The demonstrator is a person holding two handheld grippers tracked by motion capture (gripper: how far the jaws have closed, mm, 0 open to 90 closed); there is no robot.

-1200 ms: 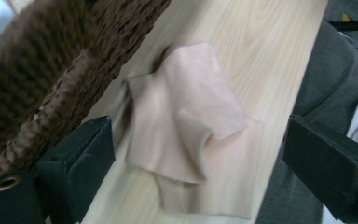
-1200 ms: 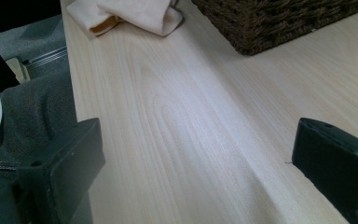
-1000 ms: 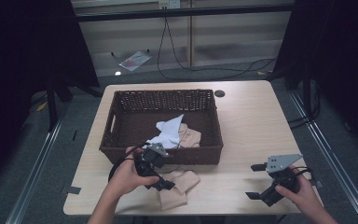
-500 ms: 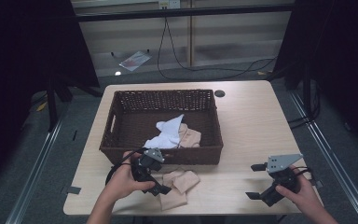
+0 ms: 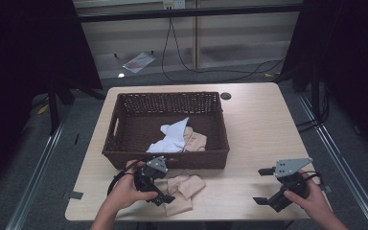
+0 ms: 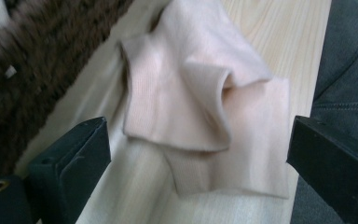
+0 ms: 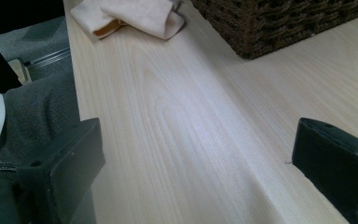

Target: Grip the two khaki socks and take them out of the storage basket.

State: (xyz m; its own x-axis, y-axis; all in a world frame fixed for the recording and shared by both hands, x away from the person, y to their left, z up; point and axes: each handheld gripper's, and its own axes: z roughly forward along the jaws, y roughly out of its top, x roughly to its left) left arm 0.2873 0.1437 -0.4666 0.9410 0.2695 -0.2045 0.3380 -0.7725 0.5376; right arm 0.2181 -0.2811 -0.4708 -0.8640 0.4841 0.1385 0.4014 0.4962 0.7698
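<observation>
Pale wooden desk (image 5: 258, 124) on grey carpet, dark curtains at both sides. Crumpled peach knit cloth (image 6: 200, 107) flat on desk between wide-open jaws of left gripper (image 5: 162, 191), ungripped, long axis running away from jaws, beside dark woven wicker basket (image 5: 124, 153). Right gripper (image 5: 268, 187): jaws wide apart over bare desk, empty.

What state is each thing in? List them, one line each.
Left gripper: open, jaws either side of the beige cloth.
Right gripper: open, over bare table.
Beige cloth: crumpled on the table, outside the basket.
Basket: upright, holding cloths.
White cloth: bunched in the basket.
</observation>
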